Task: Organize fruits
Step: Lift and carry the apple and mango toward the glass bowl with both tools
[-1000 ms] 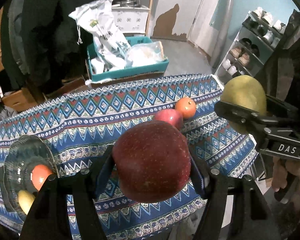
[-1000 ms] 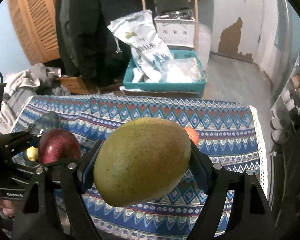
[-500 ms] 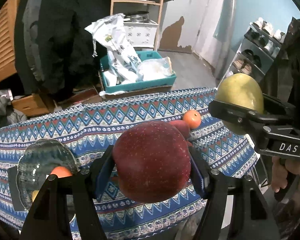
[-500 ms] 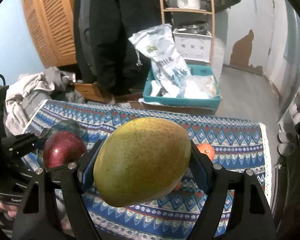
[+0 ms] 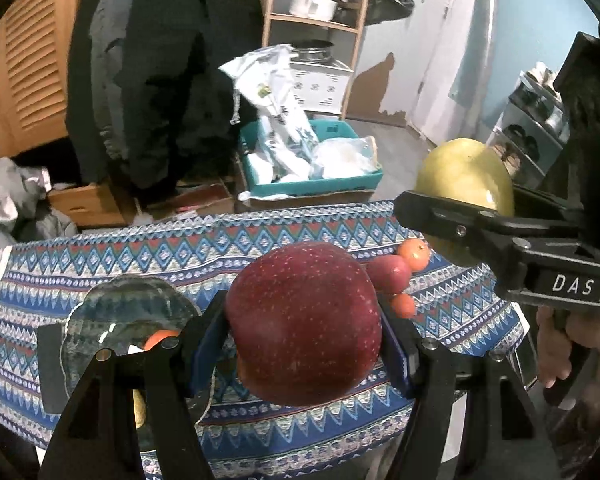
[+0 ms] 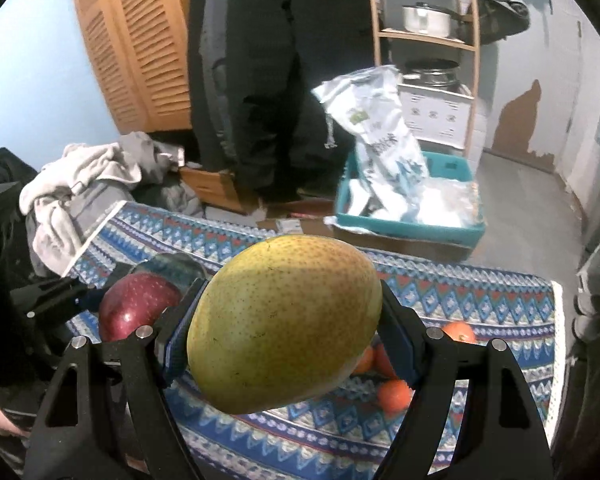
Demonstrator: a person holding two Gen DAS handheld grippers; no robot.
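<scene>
The counter (image 5: 80, 256), draped in a blue zigzag-woven cloth, sits lower and farther off than a second ago. My right hand-held gripper (image 6: 284, 332) is clamped on the mango (image 6: 284, 324), a speckled yellow-green oval, long axis crosswise, tilting up to the right. My left hand-held gripper (image 5: 302, 330) grips the round, dark-red, freckled apple (image 5: 304, 320) above the glass bowl (image 5: 132, 304). Small smooth oranges (image 5: 414, 254) lie beyond.
</scene>
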